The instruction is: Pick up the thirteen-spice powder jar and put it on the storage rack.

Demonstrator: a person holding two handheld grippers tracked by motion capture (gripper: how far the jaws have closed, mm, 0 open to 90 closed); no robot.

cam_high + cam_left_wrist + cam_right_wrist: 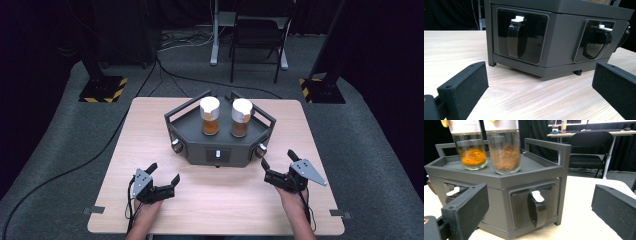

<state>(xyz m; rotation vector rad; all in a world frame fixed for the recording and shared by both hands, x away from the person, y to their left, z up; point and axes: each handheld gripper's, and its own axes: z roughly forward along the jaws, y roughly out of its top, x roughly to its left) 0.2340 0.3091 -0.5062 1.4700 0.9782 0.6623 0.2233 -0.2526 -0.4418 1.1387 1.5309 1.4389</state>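
Observation:
A dark grey six-sided box [200, 149] stands at the table's middle, with railings around its top. Two glass jars with white lids stand on top of it: one with orange powder [210, 116] [472, 151], one with brown powder [241, 118] [504, 153]. Recessed panels in the box's walls [559, 37] [496, 205] hold black levers with white tips [515, 40] [537, 208]. My left gripper [164, 173] [539, 85] is open, low over the table, short of the box's front left. My right gripper [278, 159] [540, 220] is open, facing the front right corner. Nothing is between either pair of jaws.
The wooden table [225, 200] has bare room around the box. Round knobs [176, 145] sit on the box's front corners. Beyond the table are a black chair [257, 30], two posts on yellow-striped bases [102, 90], and cables on the grey floor.

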